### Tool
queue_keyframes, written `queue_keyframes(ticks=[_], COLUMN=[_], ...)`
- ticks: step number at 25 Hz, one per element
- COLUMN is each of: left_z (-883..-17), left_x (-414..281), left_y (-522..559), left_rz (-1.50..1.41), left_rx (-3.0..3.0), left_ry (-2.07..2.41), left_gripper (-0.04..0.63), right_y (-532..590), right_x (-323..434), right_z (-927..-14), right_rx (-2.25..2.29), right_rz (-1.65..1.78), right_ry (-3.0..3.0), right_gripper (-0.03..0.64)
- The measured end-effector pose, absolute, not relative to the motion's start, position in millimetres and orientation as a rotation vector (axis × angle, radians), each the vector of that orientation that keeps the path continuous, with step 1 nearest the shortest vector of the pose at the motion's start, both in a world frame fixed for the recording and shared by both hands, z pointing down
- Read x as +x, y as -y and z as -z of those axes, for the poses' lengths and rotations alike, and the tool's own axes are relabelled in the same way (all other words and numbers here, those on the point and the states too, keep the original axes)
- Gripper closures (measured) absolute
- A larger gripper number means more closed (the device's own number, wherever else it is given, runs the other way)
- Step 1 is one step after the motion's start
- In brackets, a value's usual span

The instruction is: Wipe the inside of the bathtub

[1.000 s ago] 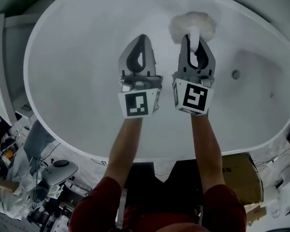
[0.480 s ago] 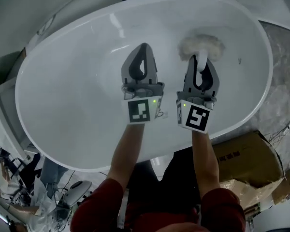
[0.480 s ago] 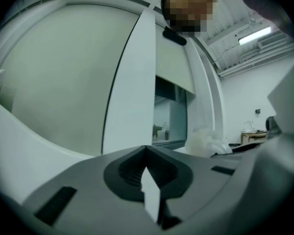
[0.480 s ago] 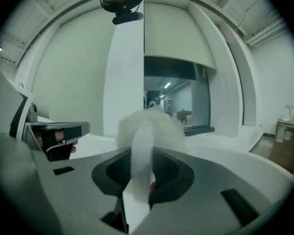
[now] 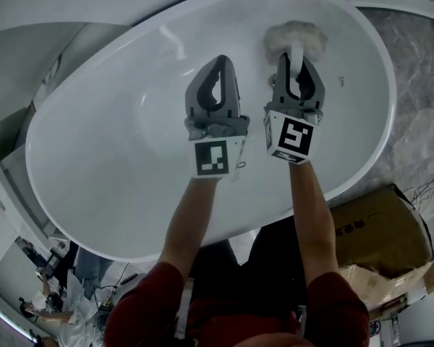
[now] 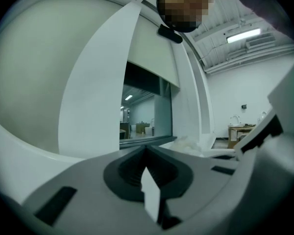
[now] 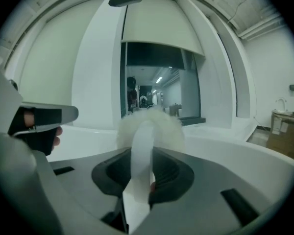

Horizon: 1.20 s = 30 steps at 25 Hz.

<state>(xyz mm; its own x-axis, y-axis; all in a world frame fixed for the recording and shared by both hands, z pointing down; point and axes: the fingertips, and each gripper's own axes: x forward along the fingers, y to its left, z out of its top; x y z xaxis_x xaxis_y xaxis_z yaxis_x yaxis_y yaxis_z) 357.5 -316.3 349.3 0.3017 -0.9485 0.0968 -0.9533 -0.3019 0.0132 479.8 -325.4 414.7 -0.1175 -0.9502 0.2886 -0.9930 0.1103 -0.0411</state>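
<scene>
The right gripper (image 5: 296, 62) is clamping its jaws on the white handle (image 7: 140, 155) of a fluffy white wiping pad (image 5: 295, 37). In the head view the pad is projecting from the jaw tips toward 12 o'clock. The pad is lying inside the bathtub (image 5: 108, 157), in the 1 o'clock part of the oval basin, near the far wall; whether it is pressing on the surface is not showing clearly. The left gripper (image 5: 219, 65) is hovering just beside the right gripper at its 9 o'clock, apart from the pad, with its jaws closed together on nothing. Judging by this layout, the wiping step itself is in hand, with the broad basin toward 7 o'clock probably remaining to be covered. The next move is calling for firm pressure of the pad against the tub surface and a sweep along the wall, with the clamp on the thin handle resisting twist.
</scene>
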Motion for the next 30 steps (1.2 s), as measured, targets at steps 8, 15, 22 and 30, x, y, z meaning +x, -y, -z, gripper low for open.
queue_keyframes(ticks=[8, 15, 22, 30], left_z=[-374.5, -390.6, -392.1, -387.2], left_x=[353.1, 333.3, 307.1, 270.6], left_y=[334.0, 335.7, 327.2, 315.8], left_rz=[-0.147, -0.159, -0.145, -0.133], left_rx=[2.451, 2.410, 2.378, 2.335], left_ry=[1.817, 1.830, 1.864, 1.916], left_gripper=[0.580, 0.579, 0.580, 0.580], right_y=[427.2, 436.1, 432.7, 426.0], right_x=[496.4, 491.6, 482.1, 445.8], right_z=[-463.7, -472.4, -472.5, -470.2], right_rx=[1.898, 1.929, 1.977, 1.969], right_rz=[-0.286, -0.247, -0.278, -0.341], right_ry=[2.161, 2.118, 2.098, 2.138], right_gripper=[0.520, 0.523, 0.523, 0.523])
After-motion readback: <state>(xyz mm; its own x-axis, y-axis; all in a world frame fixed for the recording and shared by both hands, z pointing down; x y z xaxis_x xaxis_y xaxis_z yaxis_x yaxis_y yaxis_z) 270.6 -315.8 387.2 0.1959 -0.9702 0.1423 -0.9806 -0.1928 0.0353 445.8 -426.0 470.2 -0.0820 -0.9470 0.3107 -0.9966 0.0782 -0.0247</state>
